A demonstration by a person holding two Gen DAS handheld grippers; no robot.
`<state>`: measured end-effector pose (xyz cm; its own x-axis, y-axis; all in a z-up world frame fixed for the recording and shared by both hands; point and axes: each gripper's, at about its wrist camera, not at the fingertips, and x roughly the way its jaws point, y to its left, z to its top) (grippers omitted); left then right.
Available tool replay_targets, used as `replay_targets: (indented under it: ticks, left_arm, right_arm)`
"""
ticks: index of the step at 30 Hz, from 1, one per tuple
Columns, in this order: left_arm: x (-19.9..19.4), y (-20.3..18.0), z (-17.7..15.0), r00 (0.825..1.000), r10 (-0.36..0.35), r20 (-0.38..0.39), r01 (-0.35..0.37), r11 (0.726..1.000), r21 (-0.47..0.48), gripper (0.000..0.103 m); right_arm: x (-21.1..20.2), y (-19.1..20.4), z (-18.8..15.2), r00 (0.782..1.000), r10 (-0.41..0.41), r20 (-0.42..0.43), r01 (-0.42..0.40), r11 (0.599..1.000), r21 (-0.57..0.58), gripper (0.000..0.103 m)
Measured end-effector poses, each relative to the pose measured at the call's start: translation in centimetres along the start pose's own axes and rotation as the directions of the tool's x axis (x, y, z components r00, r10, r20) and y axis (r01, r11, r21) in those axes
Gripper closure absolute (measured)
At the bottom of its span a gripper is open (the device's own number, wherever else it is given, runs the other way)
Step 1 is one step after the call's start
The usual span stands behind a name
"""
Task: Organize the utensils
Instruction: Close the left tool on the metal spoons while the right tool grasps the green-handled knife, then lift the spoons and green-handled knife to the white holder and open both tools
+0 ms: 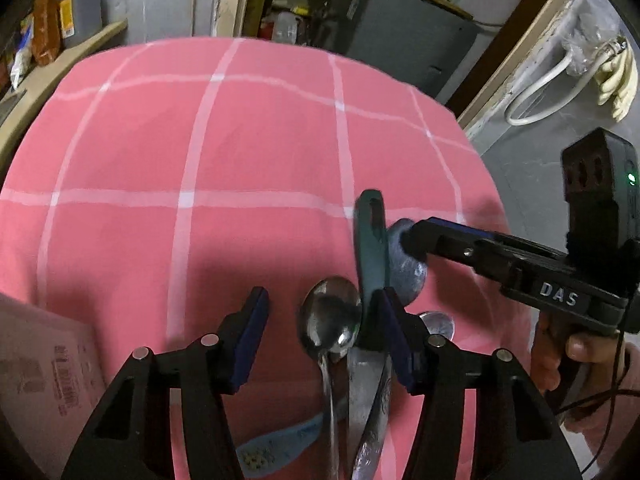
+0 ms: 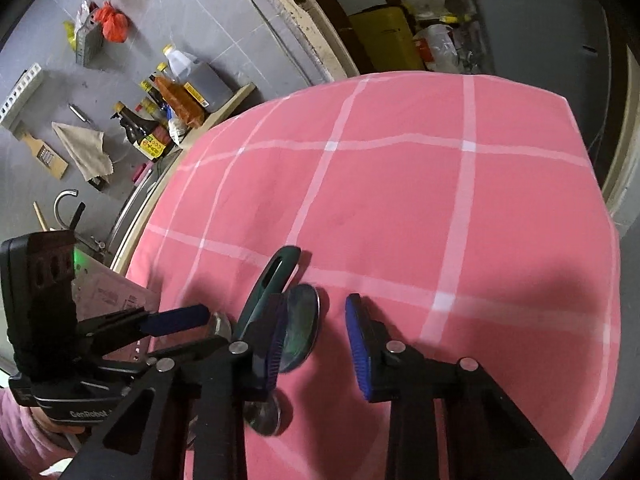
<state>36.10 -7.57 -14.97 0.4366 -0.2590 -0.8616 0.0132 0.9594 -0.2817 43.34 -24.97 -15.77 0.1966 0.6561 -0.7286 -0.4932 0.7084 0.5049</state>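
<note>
Several utensils lie together on the pink checked cloth (image 1: 240, 152). In the left wrist view a knife with a dark green handle (image 1: 372, 240) and steel blade (image 1: 366, 400) lies beside a steel spoon (image 1: 330, 320), a blue-grey spoon bowl (image 1: 404, 264), another steel spoon bowl (image 1: 439, 324) and a light blue patterned utensil (image 1: 276, 440). My left gripper (image 1: 324, 336) is open around the spoon and knife. My right gripper (image 2: 316, 344) is open; its left finger (image 2: 276, 352) is at the green handle (image 2: 276, 276) and the blue-grey spoon bowl (image 2: 302, 328).
A cardboard box (image 1: 44, 368) sits at the cloth's left edge. Sauce bottles (image 2: 168, 112) stand on a wooden ledge left of the table. The floor lies beyond the cloth's far and right edges. The right gripper's body (image 1: 560, 272) reaches in from the right.
</note>
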Motion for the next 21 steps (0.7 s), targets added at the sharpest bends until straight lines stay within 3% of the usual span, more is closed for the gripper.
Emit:
replay_targets:
  ticks: [2,6,9,15,21]
  left_arm:
    - [0.0,0.0,0.1,1.000,-0.017,-0.006,0.017,1.000,0.000,0.068]
    - [0.0,0.3,0.1,0.998,-0.062,-0.028,0.061,0.997,-0.039,0.076]
    - [-0.1,1.2,0.4,0.995,-0.085,-0.044,0.081,0.993,-0.088,0.092]
    - [-0.3,1.3,0.7,0.992,-0.117,-0.055,0.110,0.988,-0.112,0.096]
    - [-1.5,1.4,0.9,0.988,-0.148,-0.044,0.143,0.984,-0.110,0.102]
  right_arm:
    - [0.3,0.0,0.3,1.000,0.015,-0.008,-0.015,1.000,-0.008,0.081]
    - [1.0,0.2,0.2,0.998,0.042,-0.041,-0.043,0.998,-0.034,0.087]
    - [1.0,-0.3,0.2,0.995,0.079,-0.056,-0.079,0.997,0.001,0.089]
    - [1.0,-0.7,-0.1,0.994,0.094,-0.056,-0.091,0.995,0.049,0.095]
    - [-0.1,0.1,-0.9,0.999,0.031,-0.020,-0.031,0.999,0.039,0.098]
